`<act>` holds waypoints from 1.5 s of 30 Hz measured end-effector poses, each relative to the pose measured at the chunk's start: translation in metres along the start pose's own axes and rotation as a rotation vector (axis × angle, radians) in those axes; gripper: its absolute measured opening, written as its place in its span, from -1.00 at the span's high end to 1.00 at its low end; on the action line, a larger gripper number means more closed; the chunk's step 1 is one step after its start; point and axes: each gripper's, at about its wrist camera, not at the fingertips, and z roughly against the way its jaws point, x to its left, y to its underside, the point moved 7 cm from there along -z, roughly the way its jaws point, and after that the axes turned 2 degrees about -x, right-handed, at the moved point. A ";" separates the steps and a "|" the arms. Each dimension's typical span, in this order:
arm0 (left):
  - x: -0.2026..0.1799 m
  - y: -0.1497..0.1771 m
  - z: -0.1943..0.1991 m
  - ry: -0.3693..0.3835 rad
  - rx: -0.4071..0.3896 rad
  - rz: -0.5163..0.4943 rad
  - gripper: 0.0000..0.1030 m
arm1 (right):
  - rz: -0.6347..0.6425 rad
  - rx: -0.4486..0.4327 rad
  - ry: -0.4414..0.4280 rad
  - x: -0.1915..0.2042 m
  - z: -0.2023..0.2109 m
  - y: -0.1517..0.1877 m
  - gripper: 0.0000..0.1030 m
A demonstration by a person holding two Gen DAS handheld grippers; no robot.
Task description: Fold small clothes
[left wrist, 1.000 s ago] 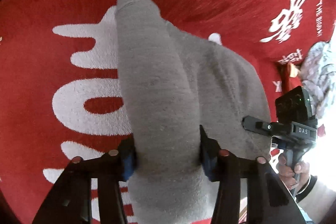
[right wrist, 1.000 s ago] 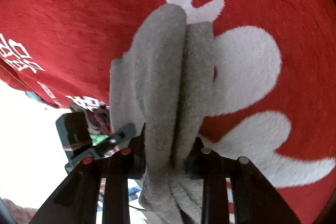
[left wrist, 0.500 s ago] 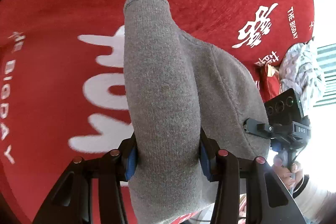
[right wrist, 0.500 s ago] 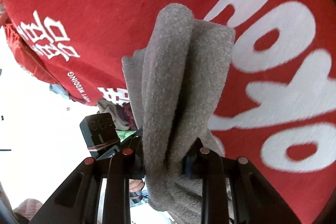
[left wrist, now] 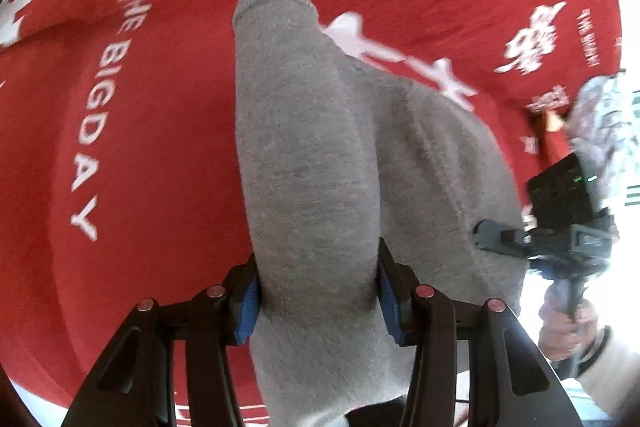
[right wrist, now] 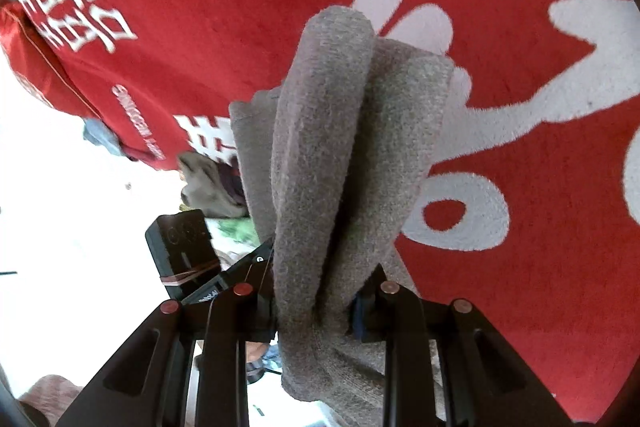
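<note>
- The left gripper (left wrist: pixel 318 291) is clenched on a thick roll of the grey cloth (left wrist: pixel 304 155). The blue pads (left wrist: pixel 249 301) press it from both sides.
- The right gripper (right wrist: pixel 316 301) is clenched on the same cloth (right wrist: pixel 352 155), on a bunch of two or three layers.
- The cloth hangs in the air between the two tools. It sticks out ahead of each one and sags under them. I cannot tell if any part touches the red blanket (left wrist: pixel 168 155).
- What has just changed: both tools have swung over the blanket while they hold the cloth up. A second ago, big white shapes lay left of the left tool. Now the words "THE BIGDAY" lie there.
- Ahead of the right tool, more big white letters show now. The blanket's edge and the bright floor, to its left, have come more into view.
- The grip has stayed the same in all the pictures. The cloth has not slipped.
- The other tool (left wrist: pixel 568 211) shows off to the right of the left one, just past the cloth, with a hand (left wrist: pixel 568 319) under it.
- What this means: the cloth is lifted and carried, I think to lay it flat or fold it over. The fold does not look done yet.
- A heap of other clothes (right wrist: pixel 212 187) lies left of the right tool, off the blanket's edge.
</note>
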 end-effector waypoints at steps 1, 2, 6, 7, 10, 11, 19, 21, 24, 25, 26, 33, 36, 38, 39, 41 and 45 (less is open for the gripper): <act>0.004 0.003 -0.005 -0.026 0.004 0.005 0.03 | 0.011 0.008 0.043 -0.004 -0.005 -0.001 0.44; 0.011 0.006 -0.007 -0.060 -0.002 0.007 0.03 | 0.041 0.014 0.114 -0.010 -0.007 -0.003 0.44; 0.029 0.008 0.003 -0.116 -0.075 0.042 -0.32 | 0.174 -0.033 0.437 -0.025 0.005 -0.018 0.37; 0.032 0.008 0.007 -0.142 -0.086 0.045 -0.42 | 0.202 -0.059 0.572 -0.031 0.015 -0.022 0.31; 0.053 0.010 0.023 -0.276 -0.124 0.053 -0.43 | 0.245 -0.128 0.739 -0.033 0.036 -0.026 0.04; 0.056 0.011 0.026 -0.284 -0.128 0.057 -0.43 | 0.234 -0.155 0.723 -0.031 0.044 -0.024 0.04; 0.044 0.014 0.035 -0.240 -0.141 0.014 0.07 | 0.039 -0.073 0.388 -0.028 0.016 -0.001 0.85; 0.032 0.014 0.028 -0.237 -0.143 -0.011 0.08 | 0.143 -0.103 0.419 -0.007 0.013 0.001 0.85; 0.024 0.019 0.010 -0.267 -0.114 -0.044 0.08 | 0.286 -0.128 0.564 0.011 0.016 0.005 0.86; 0.024 0.021 0.004 -0.276 -0.106 -0.045 0.07 | 0.319 -0.114 0.622 0.007 0.013 0.005 0.86; 0.026 0.023 -0.002 -0.276 -0.100 -0.039 0.07 | 0.351 -0.080 0.698 -0.004 0.007 0.007 0.86; 0.035 0.030 0.006 -0.331 -0.090 -0.044 0.07 | 0.251 -0.096 0.715 -0.027 0.010 0.010 0.83; 0.043 0.037 0.012 -0.328 -0.075 -0.008 0.07 | 0.234 -0.106 0.766 -0.025 0.020 0.019 0.83; 0.042 0.041 0.019 -0.311 -0.074 0.013 0.07 | 0.227 -0.121 0.784 -0.023 0.026 0.025 0.83; 0.040 0.043 0.020 -0.307 -0.077 0.014 0.07 | 0.227 -0.131 0.786 -0.019 0.028 0.028 0.83; 0.031 0.048 0.023 -0.301 -0.080 -0.001 0.07 | 0.253 -0.168 0.755 -0.006 0.037 0.038 0.83; 0.017 0.056 0.011 -0.324 -0.048 -0.038 0.07 | 0.349 -0.154 0.719 0.017 0.022 0.061 0.83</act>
